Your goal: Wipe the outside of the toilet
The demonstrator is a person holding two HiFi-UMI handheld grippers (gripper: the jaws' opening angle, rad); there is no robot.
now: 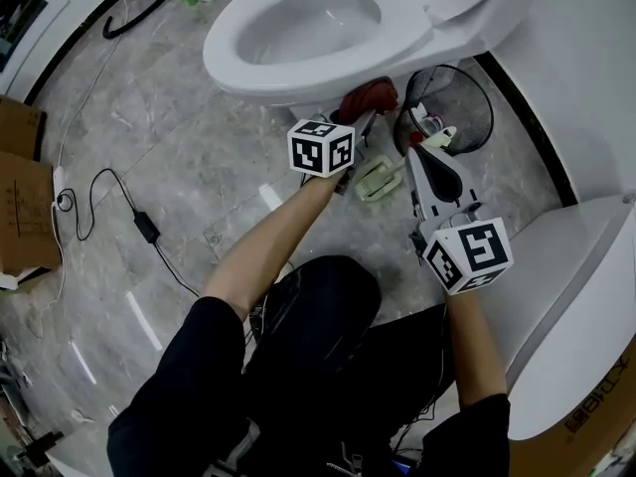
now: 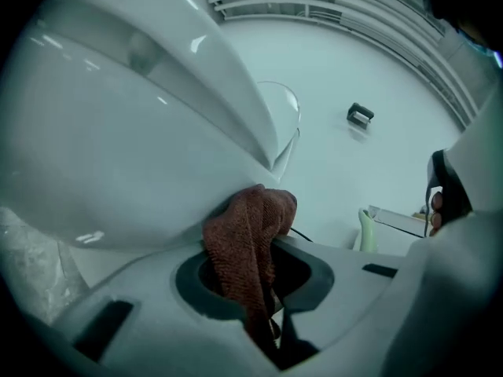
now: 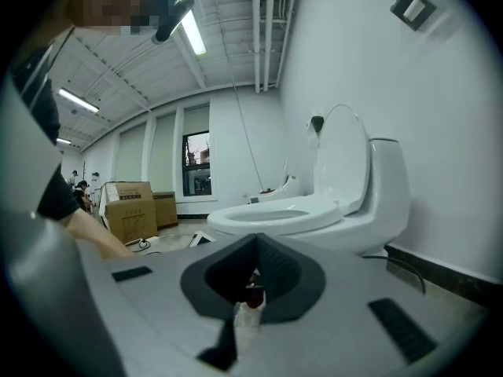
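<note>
The white toilet [image 1: 229, 58] stands at the top of the head view, seat down and lid up. My left gripper [image 1: 360, 119] reaches under the bowl's front right side, shut on a dark red cloth [image 1: 370, 97]. In the left gripper view the cloth [image 2: 250, 238] bunches up out of the left gripper [image 2: 263, 293] and presses against the underside of the bowl [image 2: 118, 132]. My right gripper [image 1: 412, 159] hovers lower, to the right of the left one, jaws together and holding nothing. The right gripper [image 3: 247, 293] looks level across the floor at the toilet [image 3: 346, 203] from its side.
A black wire waste basket [image 1: 467, 107] stands right of the toilet's base. A pale green bottle [image 1: 378, 179] lies on the marble floor between the grippers. A second white fixture [image 1: 571, 286] is at the right. Cardboard boxes [image 1: 20, 197] and a black cable with adapter [image 1: 146, 227] are at the left.
</note>
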